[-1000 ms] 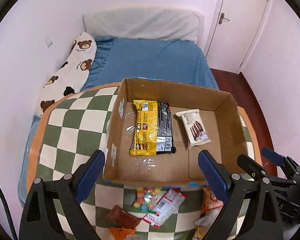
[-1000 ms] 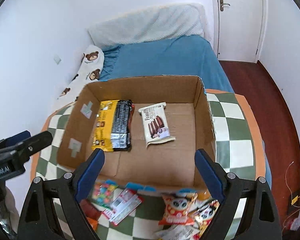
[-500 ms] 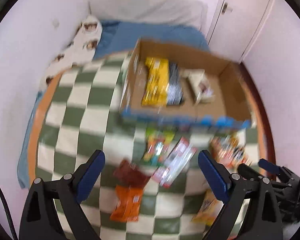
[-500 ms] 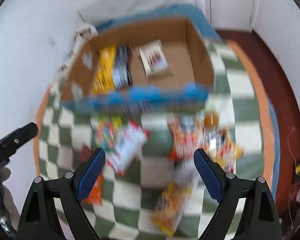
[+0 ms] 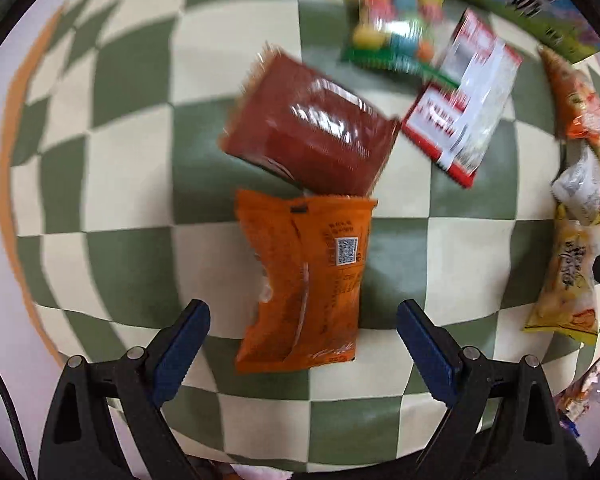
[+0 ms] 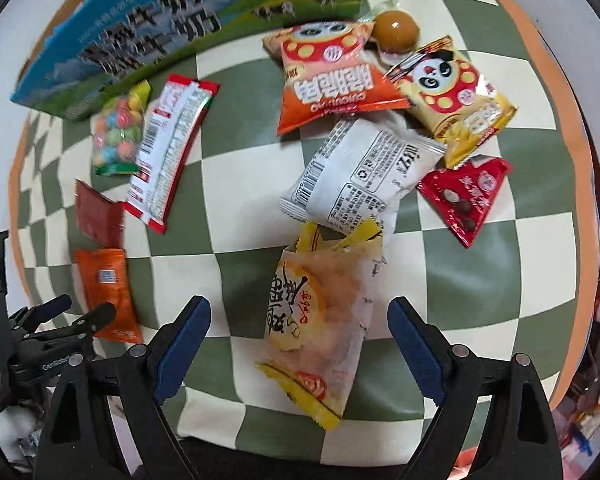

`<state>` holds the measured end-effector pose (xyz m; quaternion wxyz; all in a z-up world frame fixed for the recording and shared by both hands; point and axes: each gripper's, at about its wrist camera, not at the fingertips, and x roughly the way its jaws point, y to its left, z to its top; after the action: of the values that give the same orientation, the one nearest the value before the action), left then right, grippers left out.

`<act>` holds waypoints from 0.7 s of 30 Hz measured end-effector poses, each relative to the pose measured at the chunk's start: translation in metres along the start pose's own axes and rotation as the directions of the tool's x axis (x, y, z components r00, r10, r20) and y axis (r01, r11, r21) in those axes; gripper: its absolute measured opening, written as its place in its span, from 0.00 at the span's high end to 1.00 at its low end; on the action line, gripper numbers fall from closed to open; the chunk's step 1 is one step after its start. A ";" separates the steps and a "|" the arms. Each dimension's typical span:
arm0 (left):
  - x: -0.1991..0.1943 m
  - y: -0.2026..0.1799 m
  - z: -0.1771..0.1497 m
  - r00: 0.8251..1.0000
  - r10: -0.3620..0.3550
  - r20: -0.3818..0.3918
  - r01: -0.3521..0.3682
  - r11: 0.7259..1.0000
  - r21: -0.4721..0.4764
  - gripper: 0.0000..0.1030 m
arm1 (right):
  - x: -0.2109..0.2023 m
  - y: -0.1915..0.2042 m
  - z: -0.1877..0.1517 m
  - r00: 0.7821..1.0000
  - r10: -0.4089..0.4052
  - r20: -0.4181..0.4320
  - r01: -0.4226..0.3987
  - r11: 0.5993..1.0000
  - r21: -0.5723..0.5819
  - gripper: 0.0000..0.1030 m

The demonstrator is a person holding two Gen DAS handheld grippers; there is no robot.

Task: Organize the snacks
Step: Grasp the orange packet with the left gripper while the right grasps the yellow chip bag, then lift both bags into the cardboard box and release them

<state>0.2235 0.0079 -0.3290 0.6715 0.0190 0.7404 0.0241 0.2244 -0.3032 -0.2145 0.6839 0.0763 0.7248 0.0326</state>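
Observation:
My left gripper (image 5: 302, 346) is open, low over an orange snack packet (image 5: 306, 280) that lies between its fingers on the checked cloth. A dark red packet (image 5: 312, 128) lies just beyond it. My right gripper (image 6: 298, 338) is open, with a yellow-and-clear snack bag (image 6: 320, 320) between its fingers. Beyond that lie a white packet (image 6: 360, 176), a red triangular packet (image 6: 466, 196), two panda snack bags (image 6: 328, 76) and a red-and-white packet (image 6: 172, 144). The printed outer wall of the cardboard box (image 6: 160, 24) stands at the back.
A bag of coloured candies (image 6: 118, 136) and a round brown sweet (image 6: 396, 28) lie by the box. The table's orange edge (image 6: 540, 60) curves round on the right. The left gripper also shows in the right wrist view (image 6: 72, 316).
Both grippers have dropped from above the open box down to the loose snacks on the cloth in front of it. Both stay open.

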 end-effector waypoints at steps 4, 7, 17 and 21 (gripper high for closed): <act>0.020 -0.005 0.006 0.998 -0.048 -0.041 0.046 0.998 -0.040 0.08 | 0.023 0.008 0.002 0.998 -0.046 -0.042 0.045 0.999 -0.020 0.16; 0.026 -0.007 0.008 0.999 -0.041 -0.036 0.039 0.997 -0.062 0.23 | 0.038 0.013 -0.001 0.993 -0.106 -0.048 0.102 0.993 -0.062 0.25; 0.033 0.019 -0.011 0.974 -0.220 -0.048 0.202 0.949 -0.242 0.44 | 0.051 0.028 -0.008 1.000 0.003 -0.025 -0.008 0.976 -0.218 0.45; 0.042 0.004 -0.015 0.977 -0.197 -0.086 0.181 0.969 -0.167 0.40 | 0.061 0.041 -0.009 0.994 0.063 -0.091 -0.087 0.952 -0.292 0.41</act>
<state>0.2041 0.0143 -0.3688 0.6314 -0.1063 0.7679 0.0198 0.2145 -0.2528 -0.2674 0.6562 -0.0007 0.7353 0.1695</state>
